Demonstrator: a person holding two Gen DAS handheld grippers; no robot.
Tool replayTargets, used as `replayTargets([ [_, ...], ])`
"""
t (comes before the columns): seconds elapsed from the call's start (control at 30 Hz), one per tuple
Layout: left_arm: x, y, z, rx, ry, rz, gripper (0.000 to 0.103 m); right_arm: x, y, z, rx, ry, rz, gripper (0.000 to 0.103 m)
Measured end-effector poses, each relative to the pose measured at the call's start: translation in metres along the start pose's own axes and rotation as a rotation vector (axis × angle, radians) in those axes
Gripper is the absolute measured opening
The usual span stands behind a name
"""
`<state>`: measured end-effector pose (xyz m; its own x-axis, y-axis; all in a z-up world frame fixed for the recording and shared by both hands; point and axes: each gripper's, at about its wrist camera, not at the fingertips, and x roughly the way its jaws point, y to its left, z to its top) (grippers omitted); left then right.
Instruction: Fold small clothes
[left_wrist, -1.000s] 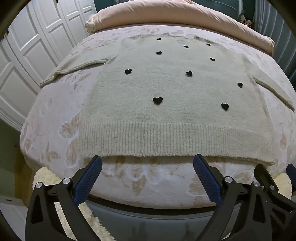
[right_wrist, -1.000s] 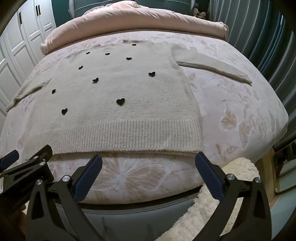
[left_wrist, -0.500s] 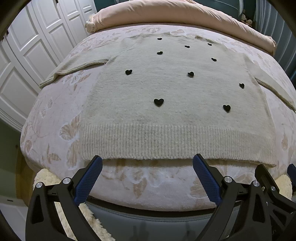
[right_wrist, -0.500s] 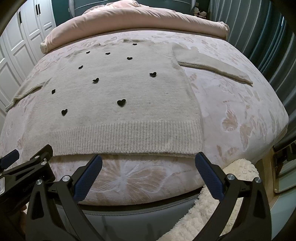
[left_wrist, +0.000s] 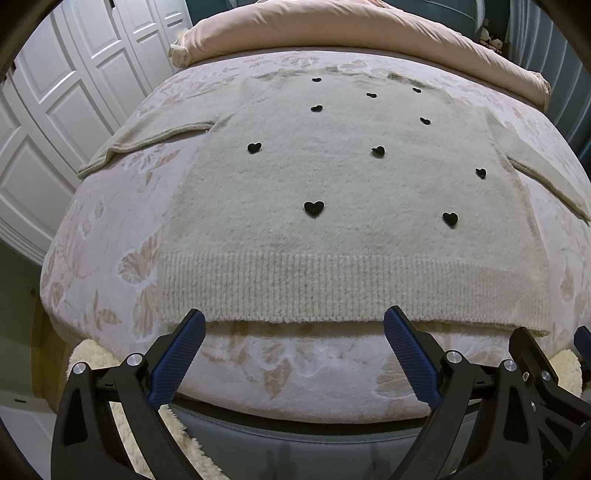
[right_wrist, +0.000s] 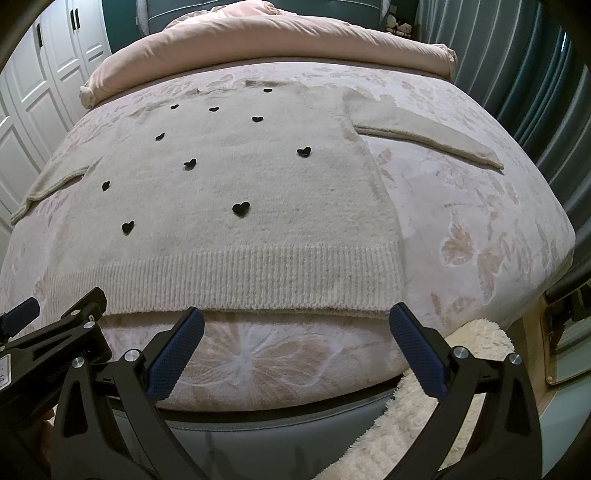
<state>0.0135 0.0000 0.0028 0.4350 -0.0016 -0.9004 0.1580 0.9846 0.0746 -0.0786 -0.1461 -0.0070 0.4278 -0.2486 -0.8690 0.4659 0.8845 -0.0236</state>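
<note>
A cream knit sweater (left_wrist: 332, 177) with small black hearts lies flat on the bed, sleeves spread to both sides, ribbed hem toward me. It also shows in the right wrist view (right_wrist: 229, 184). My left gripper (left_wrist: 293, 325) is open and empty, its fingertips just short of the hem's left-middle part. My right gripper (right_wrist: 295, 325) is open and empty, just short of the hem's right part. The right gripper's frame shows at the lower right of the left wrist view (left_wrist: 546, 369), and the left gripper's frame shows at the lower left of the right wrist view (right_wrist: 55, 332).
The bed (left_wrist: 110, 229) has a pink butterfly-patterned cover and a rolled pink duvet (left_wrist: 332, 33) at the far end. White wardrobe doors (left_wrist: 55, 110) stand to the left. Teal curtains (right_wrist: 517, 74) hang on the right. A fluffy cream rug (right_wrist: 424, 424) lies below the bed's foot.
Both grippers have crept slightly forward toward the sweater's hem. The sweater has not moved.
</note>
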Motion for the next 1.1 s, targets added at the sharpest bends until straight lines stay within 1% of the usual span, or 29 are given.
replayTargets([
  [0.57,-0.0008,-0.0018,0.0010,0.001,0.002,-0.001,0.092,0.0000,-0.0013,0.0061,0.002,0.004,-0.003,0.098],
  [1.1,0.0014,-0.0021,-0.0005,-0.001,0.002,0.003,0.092,0.0038,-0.0022,0.0033,0.007,0.009,-0.005,0.098],
])
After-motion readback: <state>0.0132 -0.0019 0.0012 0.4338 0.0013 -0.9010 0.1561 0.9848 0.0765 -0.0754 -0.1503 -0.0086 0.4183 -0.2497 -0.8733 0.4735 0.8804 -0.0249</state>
